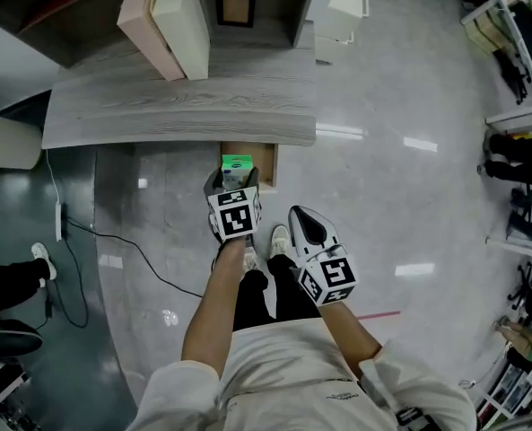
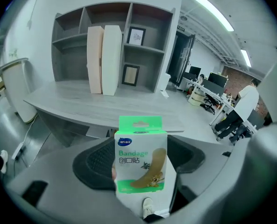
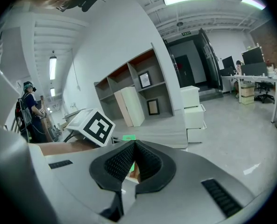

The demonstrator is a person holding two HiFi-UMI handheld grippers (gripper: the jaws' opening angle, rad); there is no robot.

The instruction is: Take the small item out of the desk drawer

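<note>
In the head view the left gripper covers most of the brown wooden drawer under the grey wood-grain desk, so the drawer's inside cannot be seen. Only the top of the green-and-white cardboard bandage box shows there. In the left gripper view that box hides where the pads meet it, and its smallest print is unreadable. The right gripper view shows the box only as a green sliver. A person is cut off by the head view's left edge.
</note>
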